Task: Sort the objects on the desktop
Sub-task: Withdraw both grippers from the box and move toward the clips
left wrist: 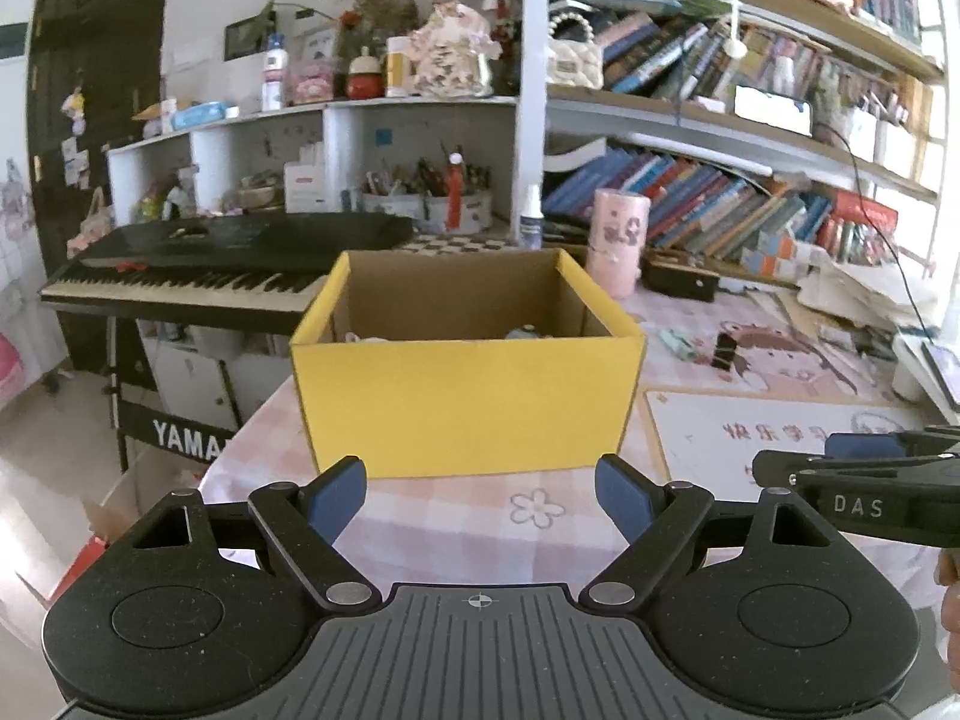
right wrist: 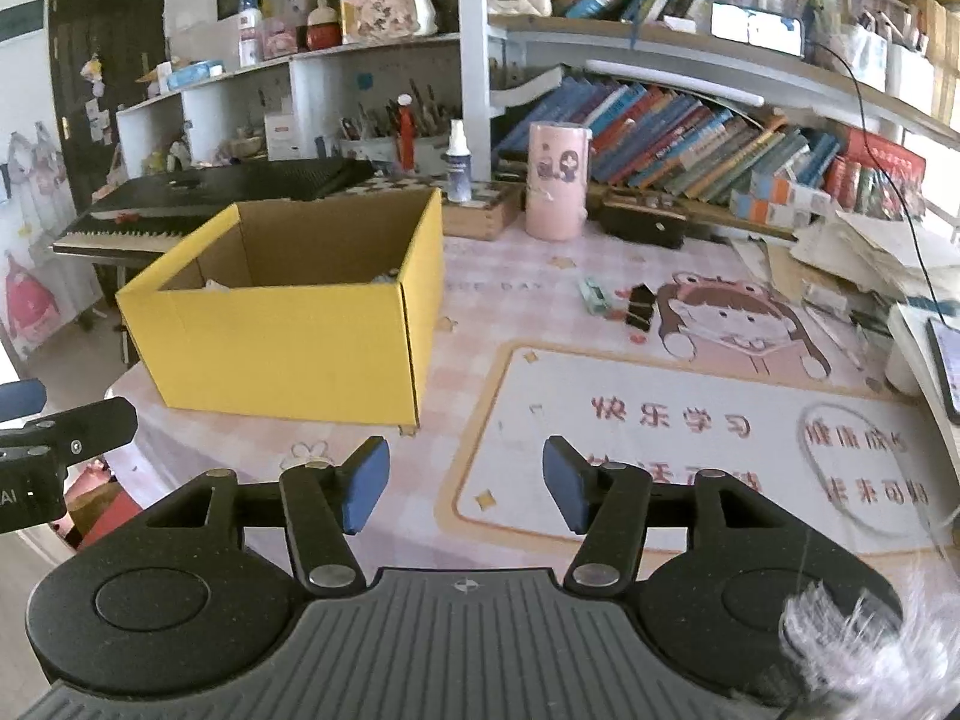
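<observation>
Right wrist view shows the right gripper (right wrist: pixel 459 492) with its jaws parted and nothing between them, hanging above the patterned mat on the bench (right wrist: pixel 516 276), angled downward. Remaining items, a small green eraser-like piece (right wrist: pixel 594 294) and a black binder clip (right wrist: pixel 639 306), lie close together past the mat's cartoon figure, well apart from the yellow box (right wrist: pixel 288 348), which already holds a few small things. Judging from this, the next pick should approach one piece at a time, with the pads straddling it squarely so the neighbour is not nudged. Left gripper (left wrist: pixel 480 501) faces the box front, jaws wide and empty, tilted down, low over the bench edge.
</observation>
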`<state>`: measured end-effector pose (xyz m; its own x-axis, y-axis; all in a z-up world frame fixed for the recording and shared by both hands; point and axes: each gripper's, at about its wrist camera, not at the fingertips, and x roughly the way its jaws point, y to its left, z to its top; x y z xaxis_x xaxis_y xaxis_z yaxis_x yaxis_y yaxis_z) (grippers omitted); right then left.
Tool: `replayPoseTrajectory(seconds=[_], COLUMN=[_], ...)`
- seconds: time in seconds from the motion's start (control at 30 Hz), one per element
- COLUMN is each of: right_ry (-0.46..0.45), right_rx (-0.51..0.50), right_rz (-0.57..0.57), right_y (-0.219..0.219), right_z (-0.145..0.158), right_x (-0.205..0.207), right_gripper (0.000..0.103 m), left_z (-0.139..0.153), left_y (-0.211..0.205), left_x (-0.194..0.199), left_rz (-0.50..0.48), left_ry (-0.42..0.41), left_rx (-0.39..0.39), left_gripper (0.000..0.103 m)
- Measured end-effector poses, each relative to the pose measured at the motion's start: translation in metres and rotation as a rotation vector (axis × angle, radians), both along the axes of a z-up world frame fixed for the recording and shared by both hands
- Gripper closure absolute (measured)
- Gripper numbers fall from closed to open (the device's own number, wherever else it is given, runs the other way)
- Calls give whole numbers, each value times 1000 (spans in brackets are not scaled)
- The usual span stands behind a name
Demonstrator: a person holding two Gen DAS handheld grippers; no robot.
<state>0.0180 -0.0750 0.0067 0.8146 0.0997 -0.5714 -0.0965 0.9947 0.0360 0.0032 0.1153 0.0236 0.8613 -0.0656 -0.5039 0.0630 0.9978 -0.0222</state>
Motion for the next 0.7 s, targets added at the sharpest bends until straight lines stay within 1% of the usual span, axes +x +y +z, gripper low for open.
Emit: replayPoseTrajectory(seconds=[0.3, 0.57, 0.7], right_ry=[21, 70, 81], right_rx=[-8, -19, -19], right_rz=[-33, -31, -27], right_y=[-24, -57, -78], right_z=[-10, -18, -17], right_x=[4, 23, 36], right_gripper=[46, 45, 44], left_z=[-8, -13, -12], left_y=[-32, -72, -96], left_x=[17, 41, 53], left_rz=[-53, -71, -80], left_ry=[24, 53, 55], left_rx=[11, 7, 23], left_gripper=[17, 17, 17])
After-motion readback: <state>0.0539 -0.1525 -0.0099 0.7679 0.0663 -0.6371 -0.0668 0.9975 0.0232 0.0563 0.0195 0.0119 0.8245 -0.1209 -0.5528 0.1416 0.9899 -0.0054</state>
